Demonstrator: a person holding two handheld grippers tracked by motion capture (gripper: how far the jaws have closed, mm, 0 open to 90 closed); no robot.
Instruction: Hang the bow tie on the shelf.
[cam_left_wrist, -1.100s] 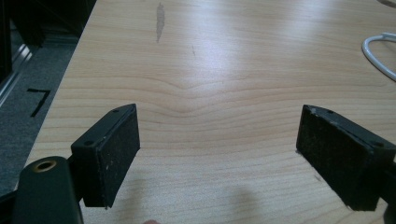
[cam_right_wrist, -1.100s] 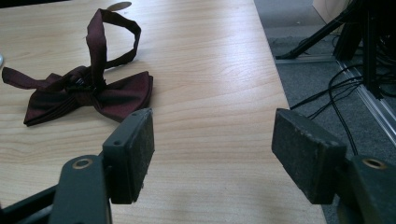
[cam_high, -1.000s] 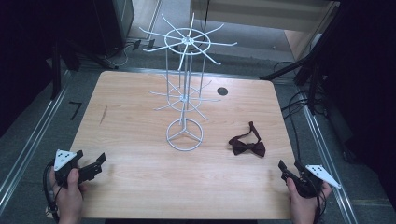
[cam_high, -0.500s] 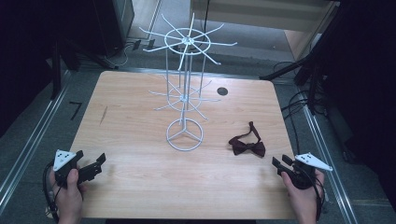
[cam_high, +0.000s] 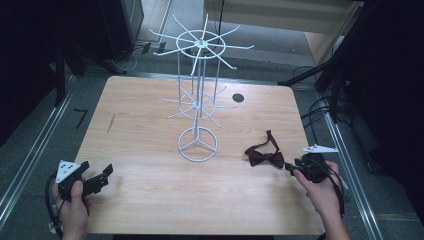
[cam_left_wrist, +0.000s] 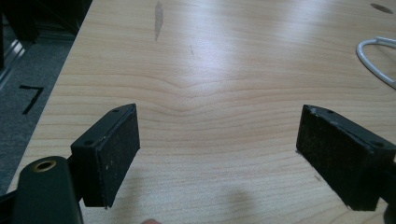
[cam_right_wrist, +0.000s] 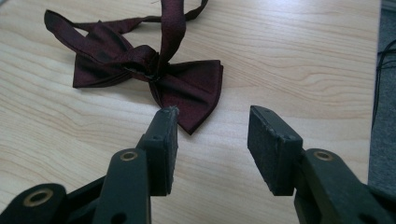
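step: we reach for the bow tie | right hand-held gripper spread, tie just ahead on the surface | left hand-held gripper spread, idle | next: we advance, pinch a wing

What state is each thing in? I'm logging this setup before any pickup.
Bow tie: tied, lying flat on table, untouched.
Wire rack: upright, hooks bare.
Left gripper: open wide, over bare wood.
Right gripper: open, just short of the bow tie.
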